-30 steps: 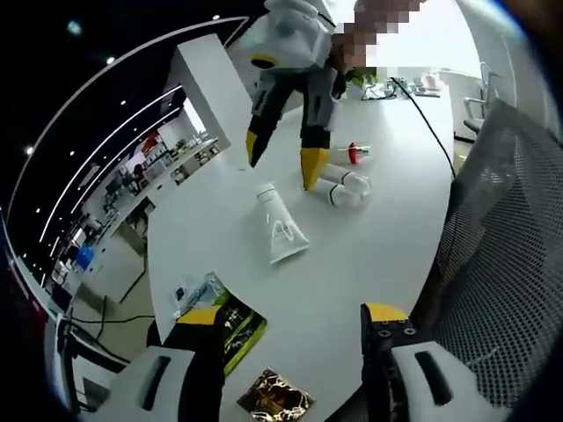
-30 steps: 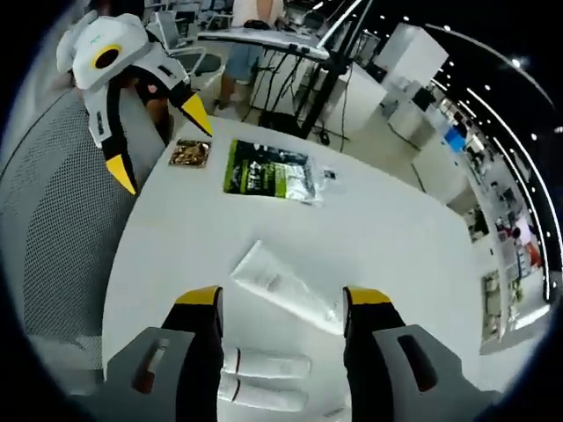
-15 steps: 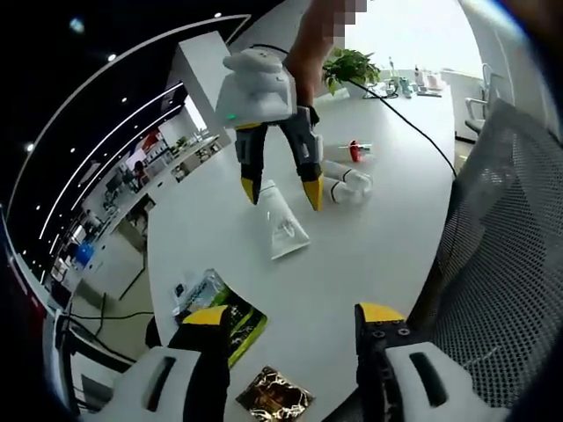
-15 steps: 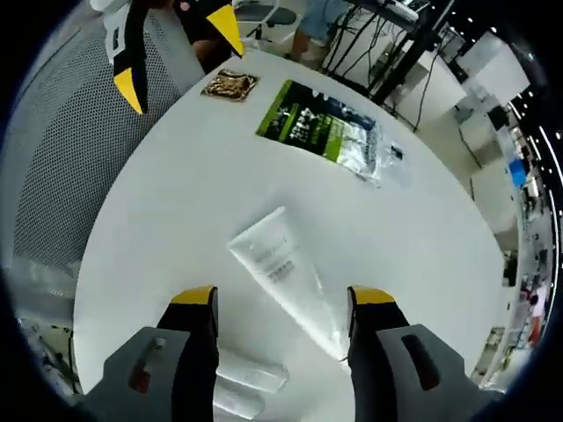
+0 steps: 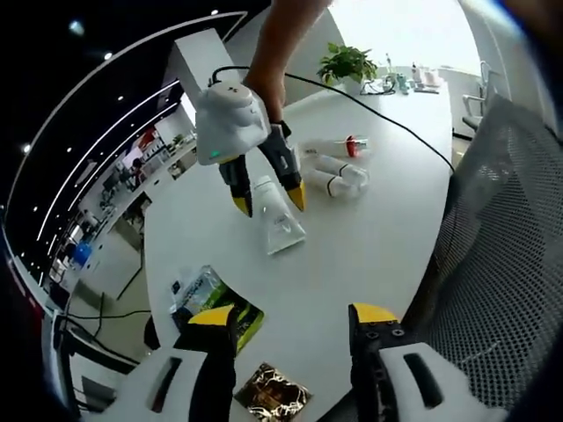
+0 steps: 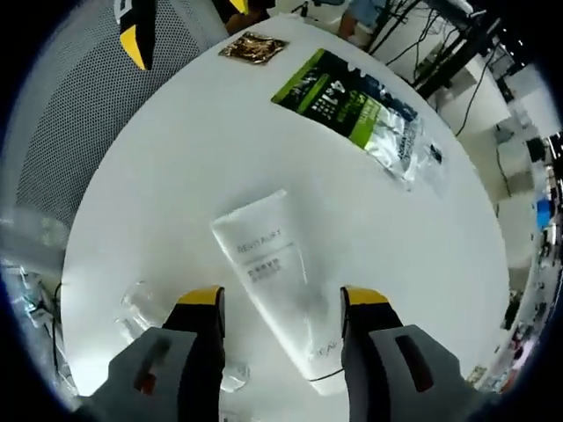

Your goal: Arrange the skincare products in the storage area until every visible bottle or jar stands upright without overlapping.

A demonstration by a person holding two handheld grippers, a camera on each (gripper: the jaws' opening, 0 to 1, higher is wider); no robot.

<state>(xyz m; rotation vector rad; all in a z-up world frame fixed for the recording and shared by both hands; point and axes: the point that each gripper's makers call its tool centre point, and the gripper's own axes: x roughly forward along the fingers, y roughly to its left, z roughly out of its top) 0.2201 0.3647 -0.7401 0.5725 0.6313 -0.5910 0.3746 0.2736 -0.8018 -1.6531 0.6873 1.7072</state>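
Right gripper (image 6: 280, 303) spread wide, jaws straddling the lower half of the white tube (image 6: 277, 277) lying flat on the white table (image 6: 176, 158), no contact visible; same gripper (image 5: 266, 197) seen from the left gripper view poised over that tube (image 5: 279, 220). Left gripper (image 5: 293, 316) also parted with nothing between the jaws, hovering near the table edge by the green packet (image 5: 224, 316) and the dark gold sachet (image 5: 274, 393). Beyond the tube, clear bottles (image 5: 334, 173) lying on their sides, a red-capped one (image 5: 347, 146) just past them.
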